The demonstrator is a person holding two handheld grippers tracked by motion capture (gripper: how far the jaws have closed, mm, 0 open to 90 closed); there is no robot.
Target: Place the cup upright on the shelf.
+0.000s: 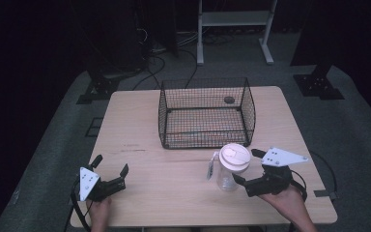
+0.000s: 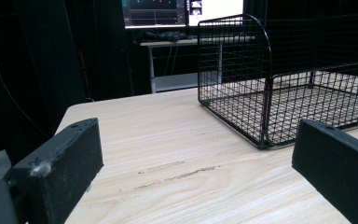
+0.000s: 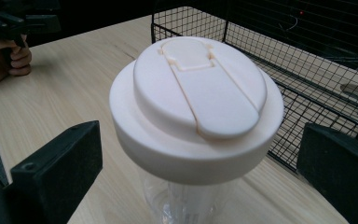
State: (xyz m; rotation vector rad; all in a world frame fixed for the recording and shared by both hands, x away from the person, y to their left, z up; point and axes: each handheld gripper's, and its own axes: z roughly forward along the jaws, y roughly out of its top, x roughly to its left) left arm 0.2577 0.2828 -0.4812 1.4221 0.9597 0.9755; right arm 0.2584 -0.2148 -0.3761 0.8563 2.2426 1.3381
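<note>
High view: a clear bottle (image 1: 232,169) with a smooth cream flip-top lid (image 3: 198,100) stands upright toward the desk's (image 1: 174,193) near right corner, just before the black wire basket (image 1: 206,113). The right gripper (image 1: 249,166) spreads wide around it, untouching; closing on it looks next. The left gripper (image 1: 111,164), wide and empty, rests by the near left corner.
</note>
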